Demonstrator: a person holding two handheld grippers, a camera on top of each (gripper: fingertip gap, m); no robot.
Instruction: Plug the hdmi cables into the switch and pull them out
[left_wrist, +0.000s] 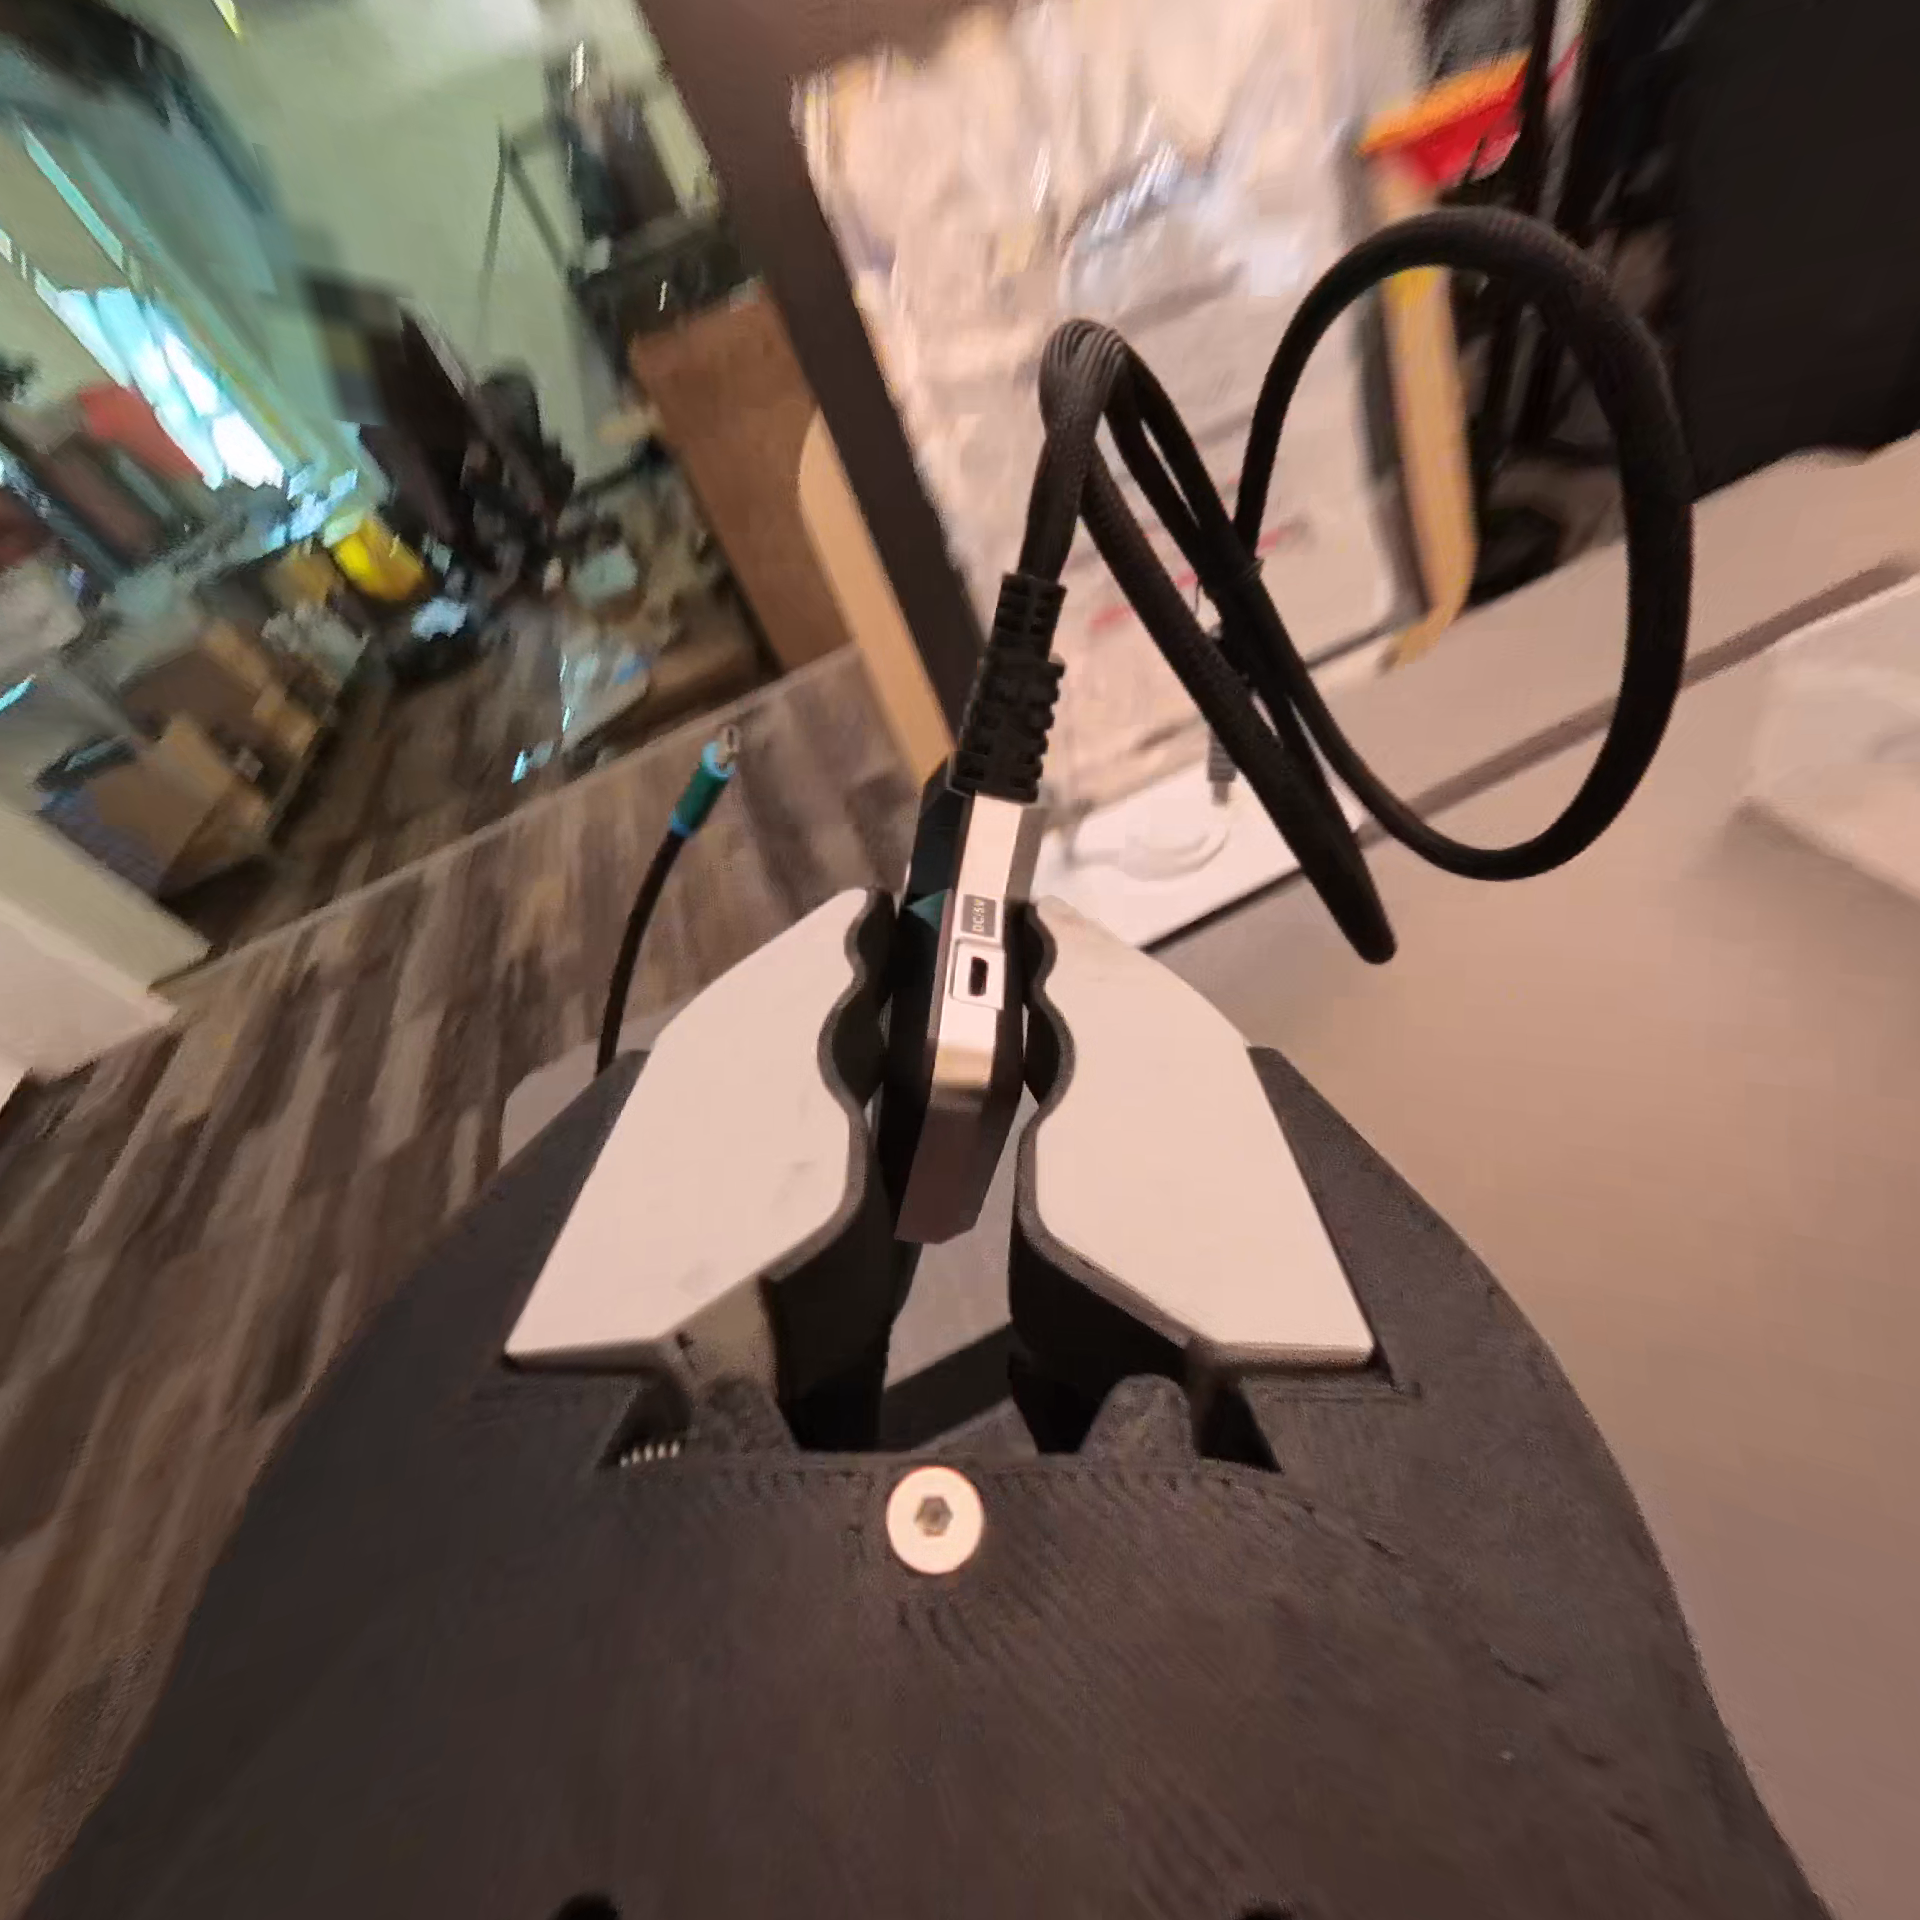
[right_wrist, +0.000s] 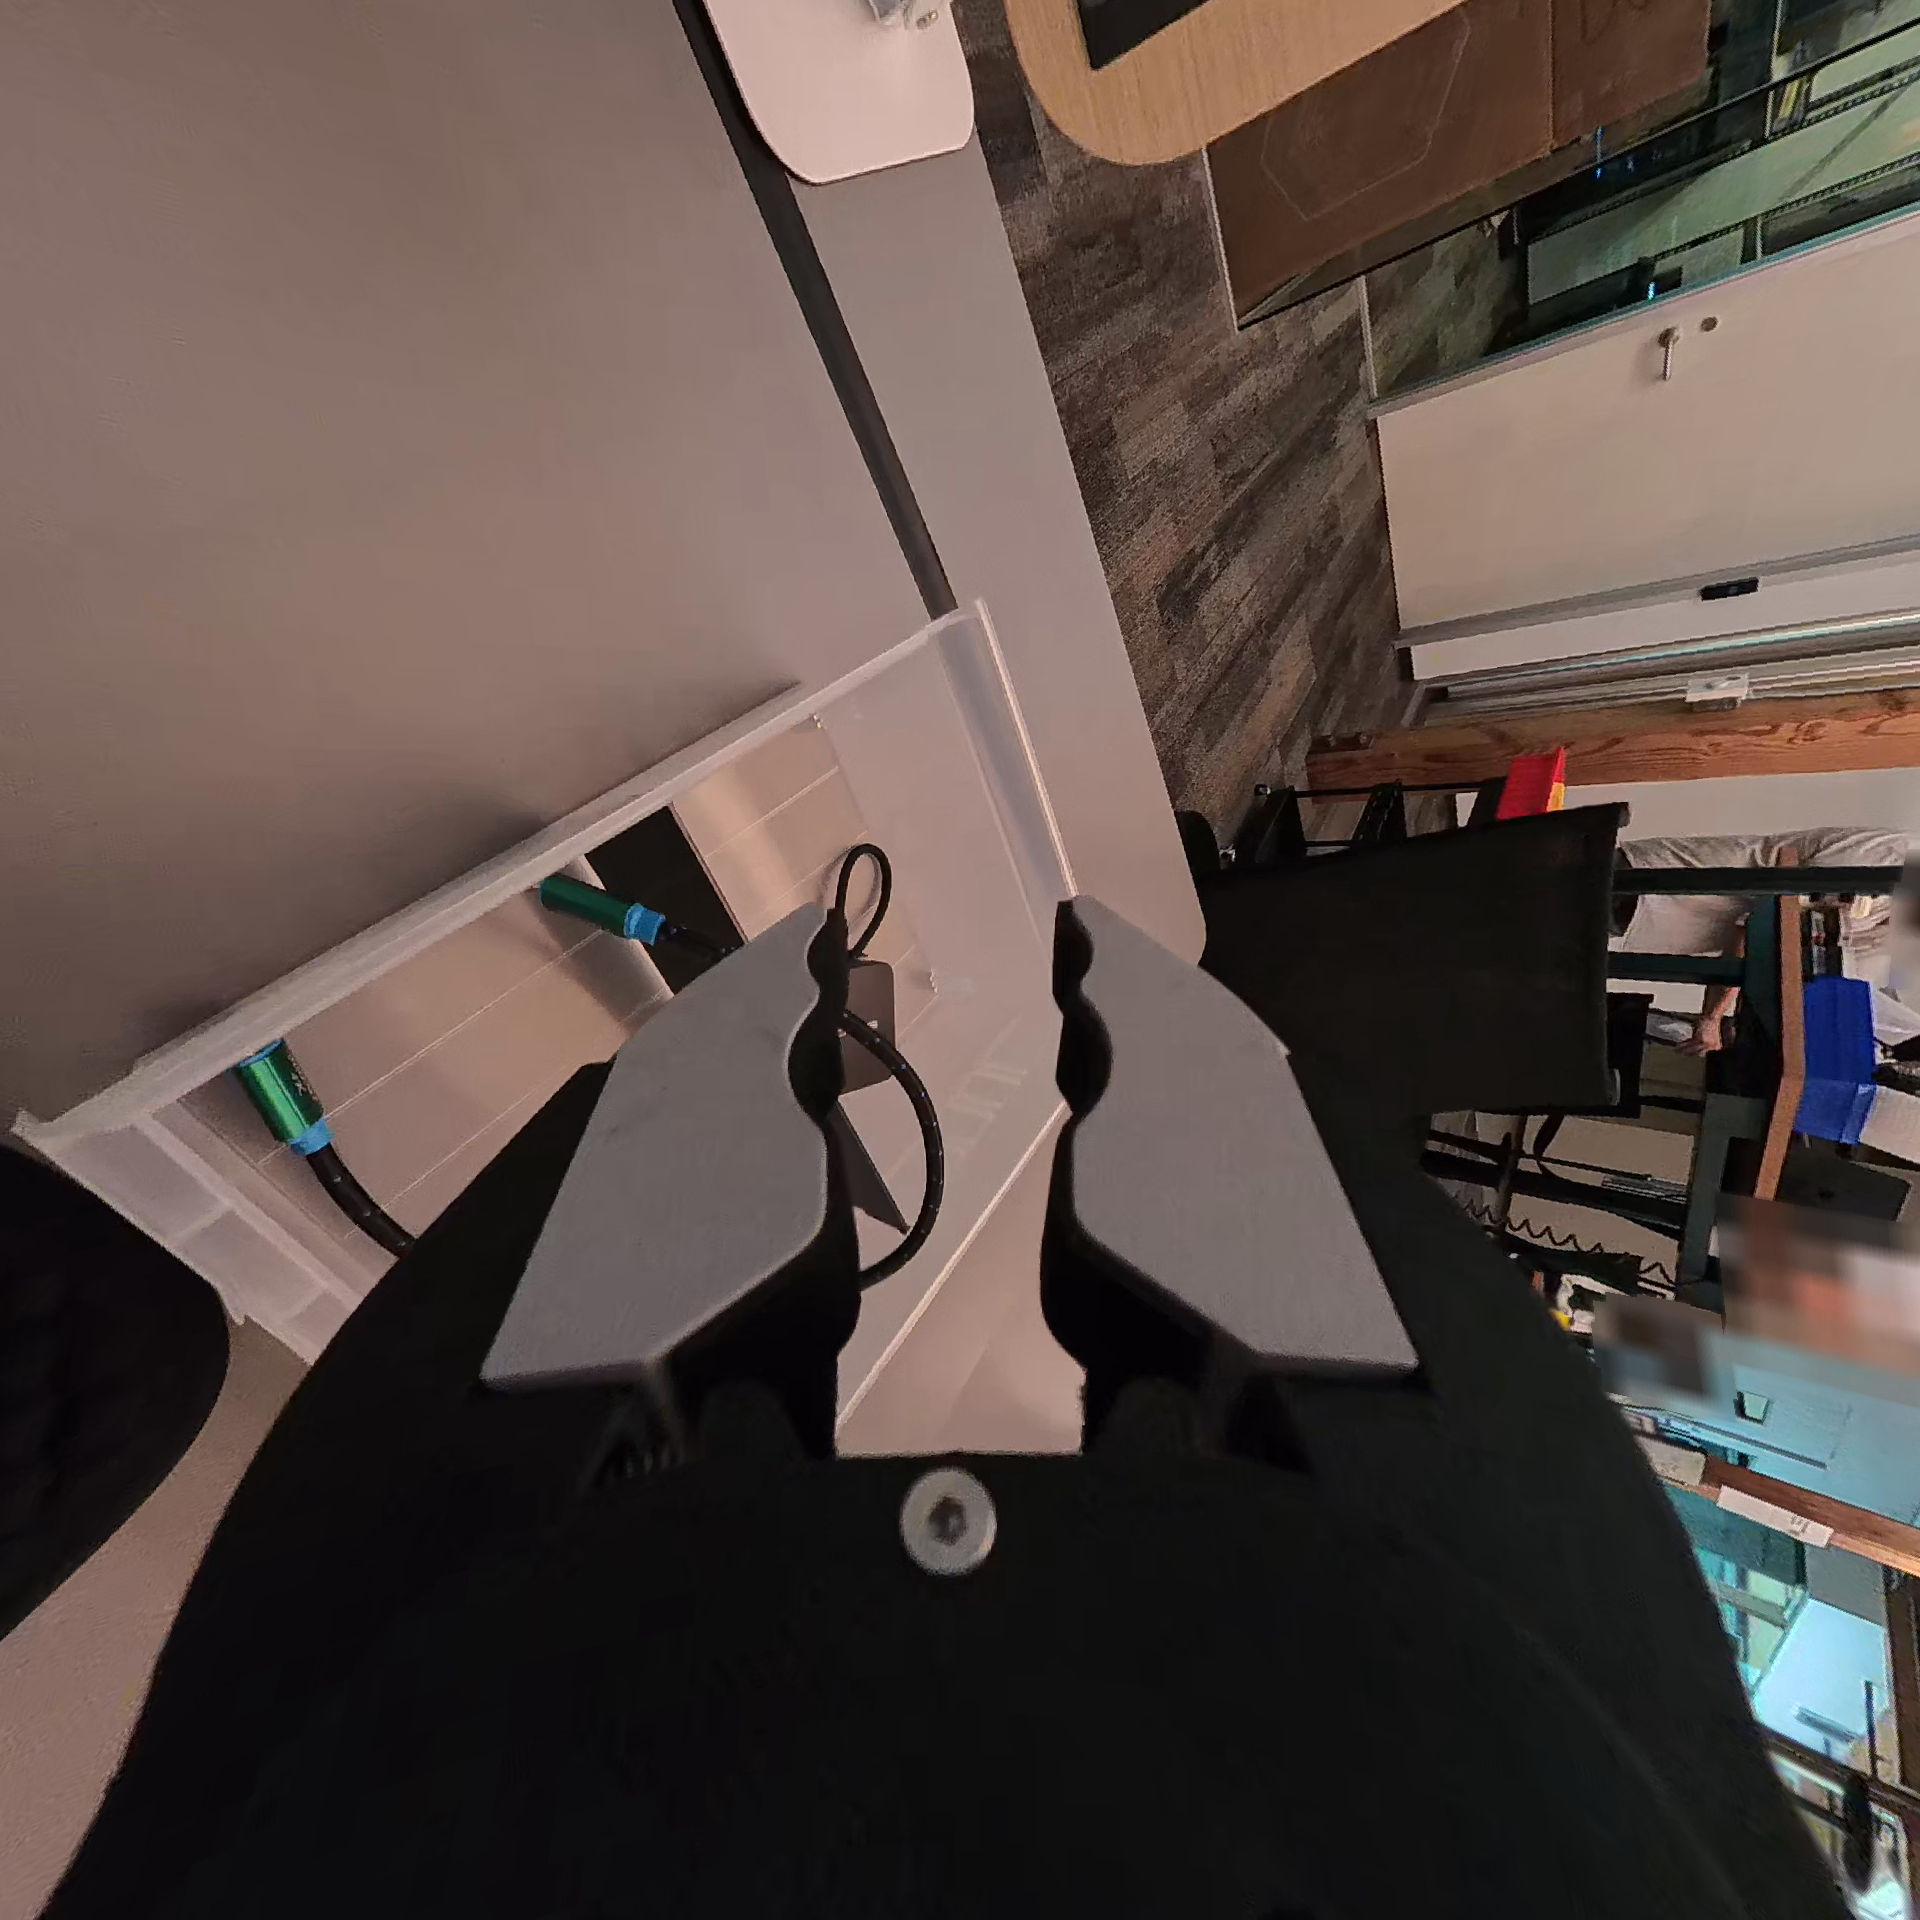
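In the left wrist view my left gripper (left_wrist: 961, 925) is shut on the HDMI switch (left_wrist: 971, 1039), a slim silver and black box held on edge above the table. Its black braided cable (left_wrist: 1558, 520) loops up and to the right. A green-ended HDMI cable (left_wrist: 691, 795) shows behind the left finger. In the right wrist view my right gripper (right_wrist: 943, 920) is open and empty above a clear tray (right_wrist: 416, 914). Two green HDMI plugs (right_wrist: 597, 906) (right_wrist: 278, 1101) on black cables lie in the tray. A small dark box with a cable loop (right_wrist: 873, 1023) is partly hidden behind my finger.
The tray rests on a grey table (right_wrist: 364, 364) near its edge, with patterned carpet floor (right_wrist: 1195, 468) beyond. A white flat object (right_wrist: 852, 94) lies farther along the table. A dark chair (right_wrist: 1403, 956) and a person stand to the right.
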